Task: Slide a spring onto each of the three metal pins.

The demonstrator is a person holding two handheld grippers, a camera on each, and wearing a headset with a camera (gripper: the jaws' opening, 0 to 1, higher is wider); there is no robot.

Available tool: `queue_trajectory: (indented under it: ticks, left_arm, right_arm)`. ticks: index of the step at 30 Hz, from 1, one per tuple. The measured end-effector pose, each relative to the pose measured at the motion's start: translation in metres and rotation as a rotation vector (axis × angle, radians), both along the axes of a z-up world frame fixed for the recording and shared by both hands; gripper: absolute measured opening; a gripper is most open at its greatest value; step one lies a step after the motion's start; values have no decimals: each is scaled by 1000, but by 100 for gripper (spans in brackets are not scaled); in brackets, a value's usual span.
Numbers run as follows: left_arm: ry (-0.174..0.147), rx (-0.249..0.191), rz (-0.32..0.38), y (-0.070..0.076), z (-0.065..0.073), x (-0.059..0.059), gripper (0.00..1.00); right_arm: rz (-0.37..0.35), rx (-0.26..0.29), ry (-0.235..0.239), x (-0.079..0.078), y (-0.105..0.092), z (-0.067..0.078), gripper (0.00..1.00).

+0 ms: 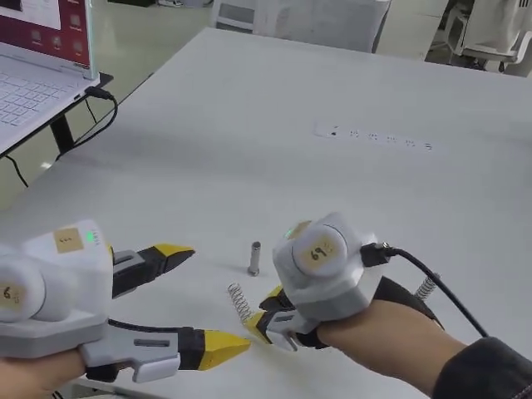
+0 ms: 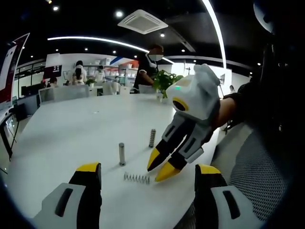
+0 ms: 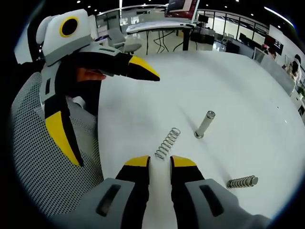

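A loose spring (image 1: 239,301) (image 2: 137,178) (image 3: 167,142) lies flat on the white table (image 1: 274,150). Just beyond it a bare metal pin (image 1: 254,258) (image 2: 122,153) (image 3: 205,124) stands upright. Another pin wearing a spring (image 1: 426,287) (image 2: 152,138) (image 3: 242,182) stands to the right, partly behind the hand. My right gripper (image 1: 266,312) (image 2: 159,168) (image 3: 160,162) has its tips just short of the loose spring's near end, narrowly open with nothing between them. My left gripper (image 1: 214,297) (image 2: 147,171) (image 3: 118,121) hovers wide open left of the spring.
A laptop (image 1: 33,75) sits on a stand off the table's far left, with a cable (image 1: 104,104) hanging from it. A white socket strip (image 1: 374,137) lies mid-table. The table's near edge is just below the grippers. People stand in the background of the left gripper view.
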State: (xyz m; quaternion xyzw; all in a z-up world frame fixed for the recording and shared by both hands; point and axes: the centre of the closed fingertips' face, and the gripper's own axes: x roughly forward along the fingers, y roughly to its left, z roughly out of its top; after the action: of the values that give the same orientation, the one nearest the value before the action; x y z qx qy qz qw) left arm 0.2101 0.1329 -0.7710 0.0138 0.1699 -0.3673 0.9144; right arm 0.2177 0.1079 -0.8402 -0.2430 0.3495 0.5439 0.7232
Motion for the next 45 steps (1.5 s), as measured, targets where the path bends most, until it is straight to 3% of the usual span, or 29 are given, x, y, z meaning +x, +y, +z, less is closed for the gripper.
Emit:
queue_trajectory:
  ticks: [15,21,45]
  left_arm:
    - [4,0,2,0,0,0,77]
    - [4,-2,2,0,0,1,77]
    - [8,2,2,0,-1,0,76]
  right_arm:
    - [-27,-15,1,4,10,-10,17]
    - [-21,-18,-33,7,16,-11,16]
    - [-61,-49,-57,21,-6,-16,10]
